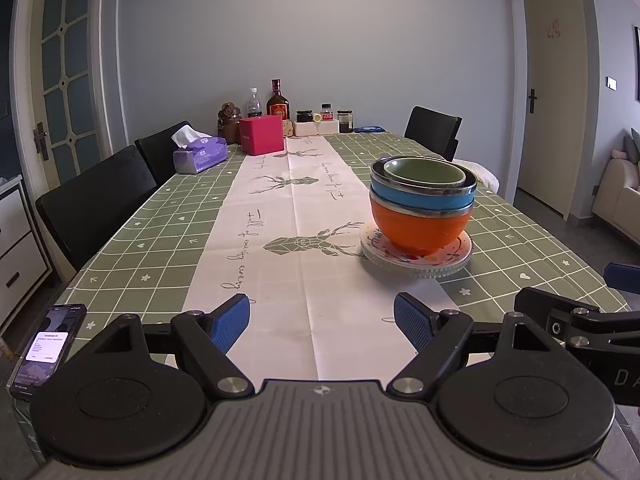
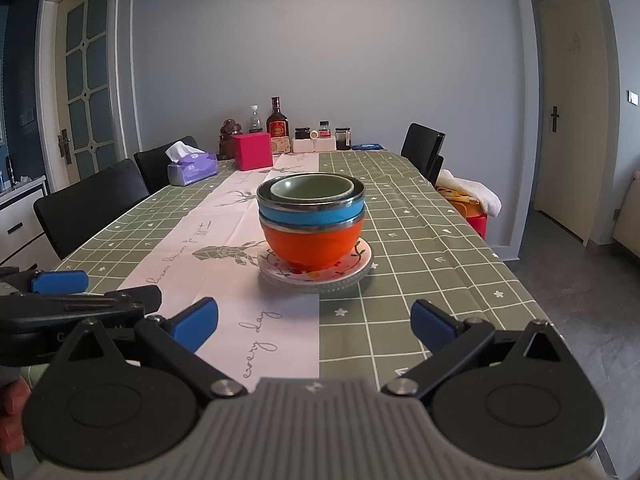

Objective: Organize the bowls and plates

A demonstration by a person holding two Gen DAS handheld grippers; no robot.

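We log one stack on the table (image 2: 420, 216): green bowl (image 2: 312, 190) in blue bowl (image 2: 312, 214) in orange bowl (image 2: 314, 248), all mouths up, on floral plates (image 2: 360, 262). The runner (image 2: 224, 240) script reads "every day". Our left gripper (image 1: 322, 322) and right gripper (image 2: 314, 326) are spread, empty, near the stack.

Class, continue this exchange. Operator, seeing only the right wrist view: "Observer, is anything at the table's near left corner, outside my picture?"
Observer: Yes, a phone sits at that edge, screen lit.
Operator: Is the left gripper open?
Observer: Yes, the left gripper has its fingers apart, nothing between them.
Operator: Where are the bowls from it?
Observer: The orange bowl, bottom of the stack, sits ahead and right of it.
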